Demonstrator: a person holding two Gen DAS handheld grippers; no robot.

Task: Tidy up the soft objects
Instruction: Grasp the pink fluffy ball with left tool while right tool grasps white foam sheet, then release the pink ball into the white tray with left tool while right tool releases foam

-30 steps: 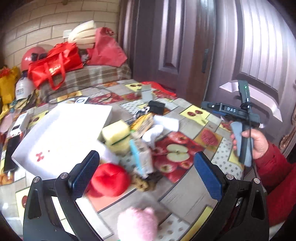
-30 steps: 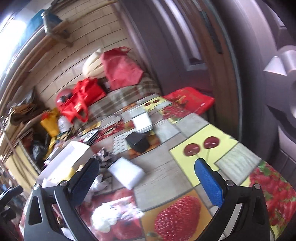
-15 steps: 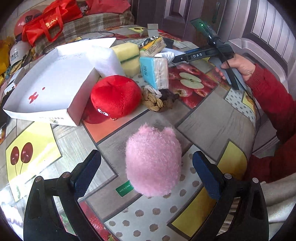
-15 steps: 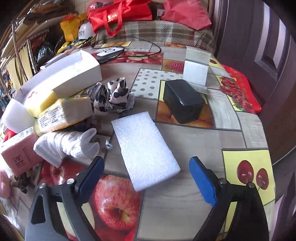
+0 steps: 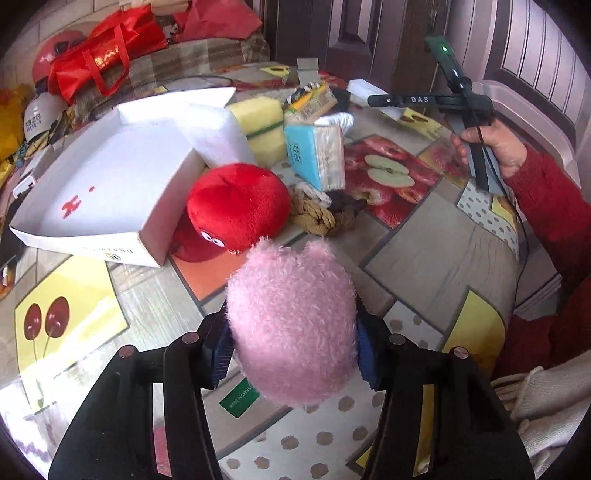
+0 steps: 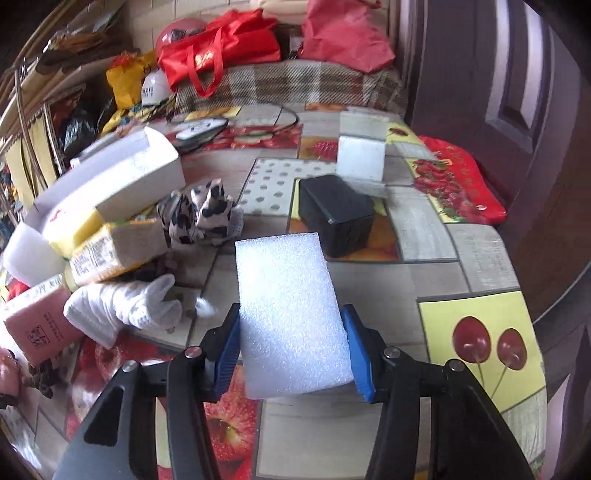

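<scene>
My left gripper (image 5: 291, 354) is shut on a fluffy pink plush (image 5: 291, 321) near the table's front edge. My right gripper (image 6: 291, 350) is shut on a white foam block (image 6: 290, 314); its handle also shows in the left wrist view (image 5: 476, 147). A red plush (image 5: 232, 210) lies against the open white box (image 5: 103, 184). Behind it are a yellow sponge (image 5: 262, 129), a blue tissue pack (image 5: 317, 155) and a knotted rope toy (image 5: 321, 214). The right wrist view shows a white glove (image 6: 122, 306), a spotted cloth (image 6: 199, 218) and a pink tissue pack (image 6: 40, 325).
A black box (image 6: 336, 218) and a small white box (image 6: 362, 158) stand behind the foam block. Red bags (image 5: 103, 59) and helmets lie on a checked cover at the back. A dark door (image 5: 351, 33) is at the far right, and the round table edge (image 5: 517, 295) is close.
Both grippers have closed: the left on the pink plush, the right on the white foam block. Both were open half a second ago.
</scene>
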